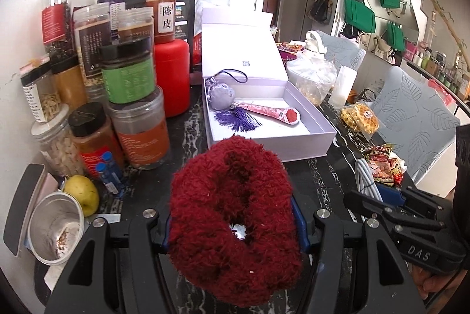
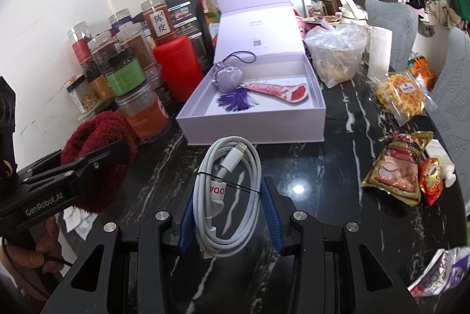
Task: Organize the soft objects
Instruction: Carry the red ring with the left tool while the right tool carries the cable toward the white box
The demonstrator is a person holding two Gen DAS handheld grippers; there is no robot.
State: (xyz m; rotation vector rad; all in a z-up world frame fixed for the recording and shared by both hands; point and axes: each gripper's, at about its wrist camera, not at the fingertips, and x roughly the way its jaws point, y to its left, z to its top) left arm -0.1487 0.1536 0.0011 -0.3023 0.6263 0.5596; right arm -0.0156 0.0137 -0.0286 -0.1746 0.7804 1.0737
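Above, left gripper (image 1: 235,223) clamped on red fluffy scrunchie (image 1: 235,214) between its pads; right gripper (image 2: 227,214) grasping coiled white cable (image 2: 232,190); open lilac box (image 2: 320,111) ahead of both fingertips.

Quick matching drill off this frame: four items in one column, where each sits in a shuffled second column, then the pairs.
Items:
1. fluffy dark red scrunchie
2. coiled white charging cable
3. purple tasselled fabric sachet
4. packaged golden waffle

Places:
A. inside the open lilac box
B. between the right gripper pads
C. on the black marble table, right of the box
D. between the left gripper pads

Pairs: 1-D, 2-B, 3-A, 4-C
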